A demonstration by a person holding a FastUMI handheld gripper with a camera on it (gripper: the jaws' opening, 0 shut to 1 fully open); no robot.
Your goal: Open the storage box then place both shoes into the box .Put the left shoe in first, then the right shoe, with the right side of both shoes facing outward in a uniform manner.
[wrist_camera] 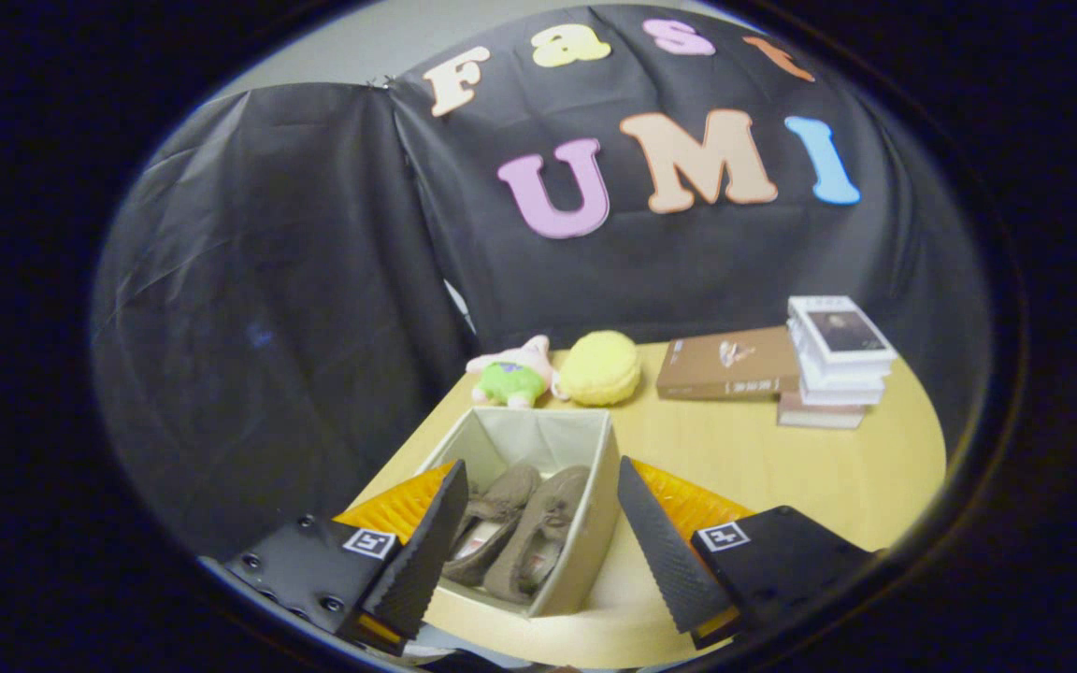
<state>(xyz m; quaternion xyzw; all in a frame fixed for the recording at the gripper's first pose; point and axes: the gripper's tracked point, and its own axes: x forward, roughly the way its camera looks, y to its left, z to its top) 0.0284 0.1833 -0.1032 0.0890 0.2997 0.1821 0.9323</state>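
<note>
An open beige fabric storage box [595,523] stands on the wooden table, below and between my fingers. Two brown slip-on shoes lie side by side inside it: one [492,523] toward the left wall, the other [543,537] beside it on the right, both with toes pointing away from me. My gripper [538,495] hovers above the box with its fingers wide apart and nothing between them. The left finger [426,556] covers part of the box's left wall.
Beyond the box lie a pink-and-green plush toy [512,374] and a yellow round plush [600,369]. A brown book [727,363] and a stack of books [836,360] sit at the back right. Bare tabletop [782,467] stretches right of the box.
</note>
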